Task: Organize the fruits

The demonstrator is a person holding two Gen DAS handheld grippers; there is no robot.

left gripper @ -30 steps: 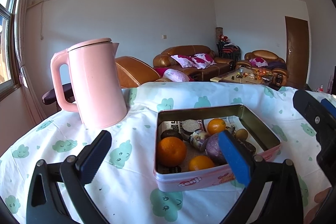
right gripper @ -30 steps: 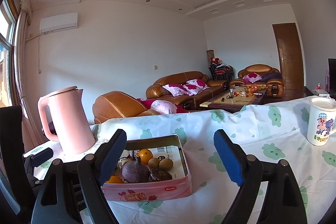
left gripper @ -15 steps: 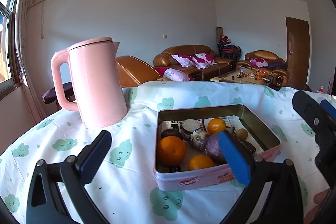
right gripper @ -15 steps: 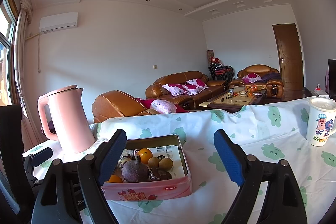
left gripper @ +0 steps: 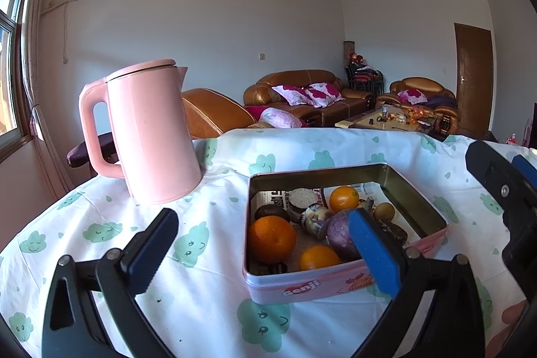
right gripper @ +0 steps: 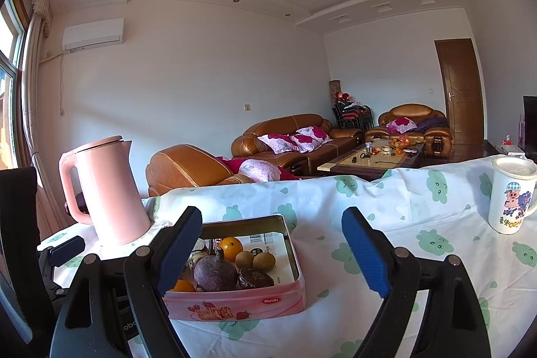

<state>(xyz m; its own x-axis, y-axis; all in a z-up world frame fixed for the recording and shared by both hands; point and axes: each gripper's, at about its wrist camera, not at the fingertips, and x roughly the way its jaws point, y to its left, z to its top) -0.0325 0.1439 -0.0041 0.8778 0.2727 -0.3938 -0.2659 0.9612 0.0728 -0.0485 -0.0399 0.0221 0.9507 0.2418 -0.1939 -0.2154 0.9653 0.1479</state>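
A pink tin box (left gripper: 423, 183) stands on the cloud-print tablecloth, also in the right wrist view (right gripper: 241, 304). It holds a large orange (left gripper: 272, 239), two smaller oranges (left gripper: 343, 198) (left gripper: 319, 258), a purple round fruit (left gripper: 340, 235) (right gripper: 214, 274), small brown fruits (right gripper: 244, 259) and dark items. My left gripper (left gripper: 265, 254) is open and empty, just in front of the tin. My right gripper (right gripper: 272, 252) is open and empty, in front of the tin's right end.
A pink kettle (left gripper: 147, 133) stands left of the tin, also in the right wrist view (right gripper: 107, 190). A white cartoon mug (right gripper: 511, 195) stands at the far right. Sofas and a coffee table lie beyond the table's far edge.
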